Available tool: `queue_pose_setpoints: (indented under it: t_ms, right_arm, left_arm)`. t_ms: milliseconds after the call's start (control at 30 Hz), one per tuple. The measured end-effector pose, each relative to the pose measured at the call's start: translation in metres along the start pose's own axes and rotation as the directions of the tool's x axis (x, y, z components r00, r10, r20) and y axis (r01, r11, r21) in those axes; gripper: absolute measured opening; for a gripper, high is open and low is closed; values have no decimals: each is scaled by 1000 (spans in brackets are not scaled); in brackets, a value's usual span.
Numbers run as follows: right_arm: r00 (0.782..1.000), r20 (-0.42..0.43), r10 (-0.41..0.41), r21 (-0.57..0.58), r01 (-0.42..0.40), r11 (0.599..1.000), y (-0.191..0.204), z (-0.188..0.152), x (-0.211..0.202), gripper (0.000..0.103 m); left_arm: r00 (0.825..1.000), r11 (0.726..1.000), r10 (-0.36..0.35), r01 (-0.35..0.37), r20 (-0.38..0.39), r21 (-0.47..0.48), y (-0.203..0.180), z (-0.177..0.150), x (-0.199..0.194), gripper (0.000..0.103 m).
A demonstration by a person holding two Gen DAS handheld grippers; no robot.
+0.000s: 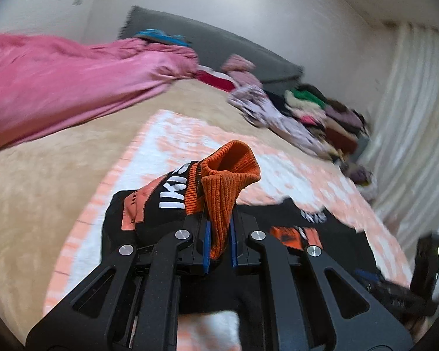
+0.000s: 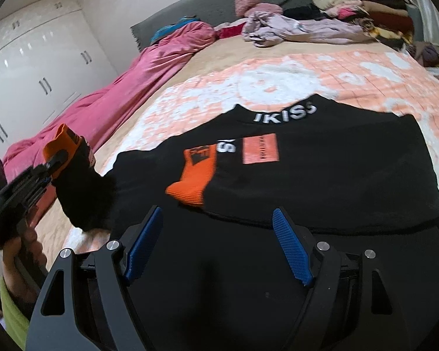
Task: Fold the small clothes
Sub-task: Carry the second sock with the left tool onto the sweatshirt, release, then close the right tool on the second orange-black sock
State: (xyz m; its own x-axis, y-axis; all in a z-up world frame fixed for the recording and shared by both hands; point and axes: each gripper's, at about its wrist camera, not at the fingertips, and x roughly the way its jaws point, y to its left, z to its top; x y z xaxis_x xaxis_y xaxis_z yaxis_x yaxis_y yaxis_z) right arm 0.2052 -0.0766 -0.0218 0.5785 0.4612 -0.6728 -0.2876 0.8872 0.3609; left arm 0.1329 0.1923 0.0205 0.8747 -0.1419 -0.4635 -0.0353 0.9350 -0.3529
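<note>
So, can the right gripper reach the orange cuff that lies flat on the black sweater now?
Probably yes. The right gripper is open, and the orange cuff lies uncovered on the black sweater just ahead of it. The left gripper holds the other cuff off to the side.

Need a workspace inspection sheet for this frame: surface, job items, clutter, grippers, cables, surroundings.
Surface: bed with a peach-and-white blanket.
Job's things: black sweater spread on the blanket; one orange cuff folded onto its body, the other cuff lifted.
Clutter: pink duvet at one side, clothes pile at the far end.
Grippers: left gripper shut on the lifted cuff; right gripper open above the sweater.
Cables: nothing seen.
Surroundings: white wardrobe, curtain.
</note>
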Motion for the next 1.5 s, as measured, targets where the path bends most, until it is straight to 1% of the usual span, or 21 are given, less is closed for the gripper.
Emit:
queue_pose_setpoints:
  t_ms: [100,200,300,367,433,467,500,533,567,600,633,767,800,867,933,1067,1133,1233,1300,1367,1500]
  right_arm:
    - [1000,1,-8,42,8,999,-11,1,-3,76]
    - [1000,13,-25,65,24,998,-18,2,-7,76]
    - [999,23,-38,85,36,996,-24,3,-11,76]
    - [998,29,-47,96,44,994,-27,3,-13,76]
    - [998,32,-51,101,47,994,-30,3,-15,76]
    - [998,32,-52,105,48,993,-31,3,-15,76]
    - [998,32,-52,107,49,993,-32,3,-15,76]
    - [998,34,-53,109,49,993,-32,3,-16,76]
    - [998,34,-53,109,49,993,-32,3,-15,76]
    - [998,34,-52,109,48,993,-33,3,-15,76]
    - [998,32,-52,109,48,993,-33,3,-15,76]
    - [999,21,-46,104,44,994,-29,2,-11,76]
    - [999,14,-35,101,34,994,-27,2,-8,76]
    - [1000,3,-13,95,13,995,-22,2,-4,76]
    - [1000,-9,6,84,-6,996,-14,1,1,76]
    - [996,-60,65,45,-62,997,8,-2,15,76]
    - [993,-92,80,27,-78,997,19,-4,24,73]
    - [986,-132,102,19,-100,995,34,-6,40,73]
    - [983,-144,114,16,-112,994,41,-6,47,72]
    - [979,-154,130,12,-130,991,48,-5,55,70]
    - [973,-177,150,24,-148,989,55,-3,68,67]
  left_arm:
    - [998,997,-40,43,-50,69,-21,-10,12,4]
    - [990,988,-75,90,-116,125,-46,-23,25,4]
    - [982,980,-77,106,-172,170,-61,-37,35,4]
    - [972,972,-81,127,-220,200,-71,-46,44,9]
    - [963,965,-83,142,-257,221,-79,-54,50,20]
    - [958,961,-89,154,-272,228,-82,-57,51,22]
    - [956,958,-98,166,-278,234,-84,-59,52,30]
    - [955,956,-102,171,-280,238,-84,-59,51,43]
    - [955,953,-108,179,-278,244,-85,-59,49,49]
    - [955,952,-108,179,-276,248,-86,-60,48,63]
    - [958,951,-98,170,-268,258,-87,-59,46,73]
    - [980,942,-21,86,-200,324,-90,-55,39,80]
    - [981,942,-8,72,-192,327,-89,-54,39,84]
    - [985,946,35,23,-170,325,-82,-50,39,87]
    - [985,944,101,-51,-140,327,-73,-45,38,91]
    - [974,941,205,-168,-100,293,-48,-34,35,93]
    - [959,941,266,-236,-97,244,-28,-27,35,93]
    - [940,941,320,-301,-116,154,0,-19,35,93]
    - [933,941,335,-323,-129,104,14,-16,33,93]
    - [933,943,332,-328,-139,50,28,-13,29,93]
    - [931,940,340,-341,-130,12,39,-9,24,93]
